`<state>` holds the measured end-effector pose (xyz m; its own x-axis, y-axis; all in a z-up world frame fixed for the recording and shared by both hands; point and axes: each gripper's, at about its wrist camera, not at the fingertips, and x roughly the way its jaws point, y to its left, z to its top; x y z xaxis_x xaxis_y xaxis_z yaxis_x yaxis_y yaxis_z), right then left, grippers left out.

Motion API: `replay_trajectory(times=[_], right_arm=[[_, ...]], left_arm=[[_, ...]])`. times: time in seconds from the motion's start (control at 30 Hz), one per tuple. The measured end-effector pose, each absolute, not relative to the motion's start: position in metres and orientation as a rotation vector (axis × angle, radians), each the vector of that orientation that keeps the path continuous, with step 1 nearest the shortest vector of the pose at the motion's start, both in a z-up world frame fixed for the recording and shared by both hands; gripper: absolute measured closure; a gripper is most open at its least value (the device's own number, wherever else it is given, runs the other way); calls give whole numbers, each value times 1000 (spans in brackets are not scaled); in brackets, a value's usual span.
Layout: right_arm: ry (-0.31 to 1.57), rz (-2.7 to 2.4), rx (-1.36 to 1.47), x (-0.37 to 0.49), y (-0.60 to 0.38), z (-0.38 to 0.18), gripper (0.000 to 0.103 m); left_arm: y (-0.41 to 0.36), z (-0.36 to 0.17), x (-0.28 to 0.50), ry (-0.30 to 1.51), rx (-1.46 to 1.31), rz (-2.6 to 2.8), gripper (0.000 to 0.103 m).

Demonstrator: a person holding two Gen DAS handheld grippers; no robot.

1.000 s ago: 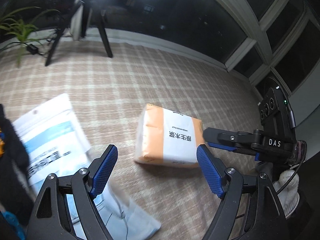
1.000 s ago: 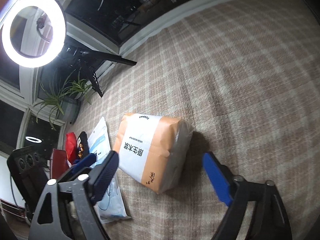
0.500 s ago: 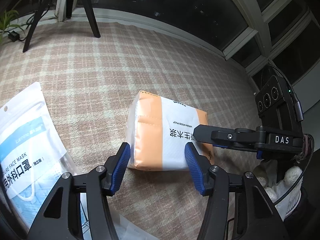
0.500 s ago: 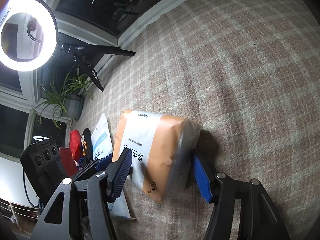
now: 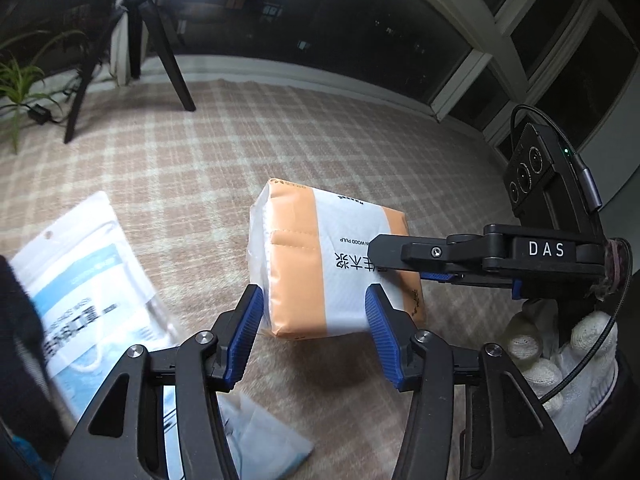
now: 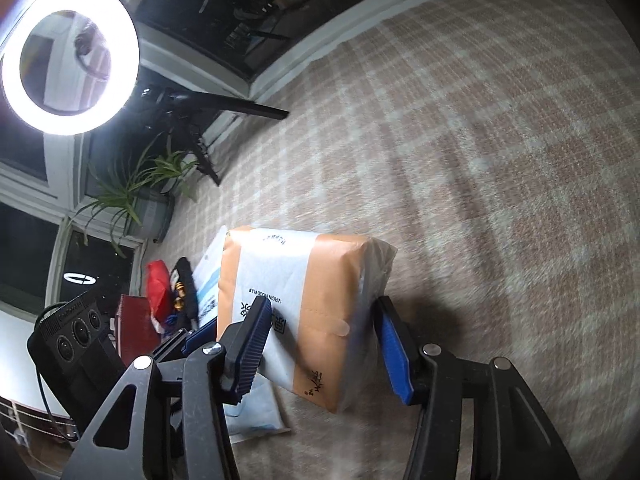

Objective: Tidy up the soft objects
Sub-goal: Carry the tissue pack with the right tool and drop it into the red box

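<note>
Left wrist view — left gripper closing around the tissue pack, pads pressing its sides. Right gripper closing too — gripping the same pack's other end.

A lit ring light glows at the upper left of the right wrist view, on a black tripod whose legs spread over the beige plaid carpet. A spider plant in a grey pot stands by the dark windows. In the left wrist view, a black power adapter lies near the plant's leaves.
</note>
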<state>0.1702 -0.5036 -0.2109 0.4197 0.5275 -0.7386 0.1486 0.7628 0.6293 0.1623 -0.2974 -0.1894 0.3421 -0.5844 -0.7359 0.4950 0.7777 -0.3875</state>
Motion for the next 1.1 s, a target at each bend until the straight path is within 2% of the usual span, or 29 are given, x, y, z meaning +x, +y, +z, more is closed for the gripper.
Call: replay_trajectory(times=[0.47,0.77,1.1], right_arm=[[1048,366,619,146,-422,-138,54],[1015,526,541,142,-315,-95,54],[1026,738,421,133,-170,-72,54]], left_arm=[[-196,-121,117,857,-187,-614,52],[-97,-79,73,735,-217,-459,52],[14,-65,26,667,-282,-271,52]])
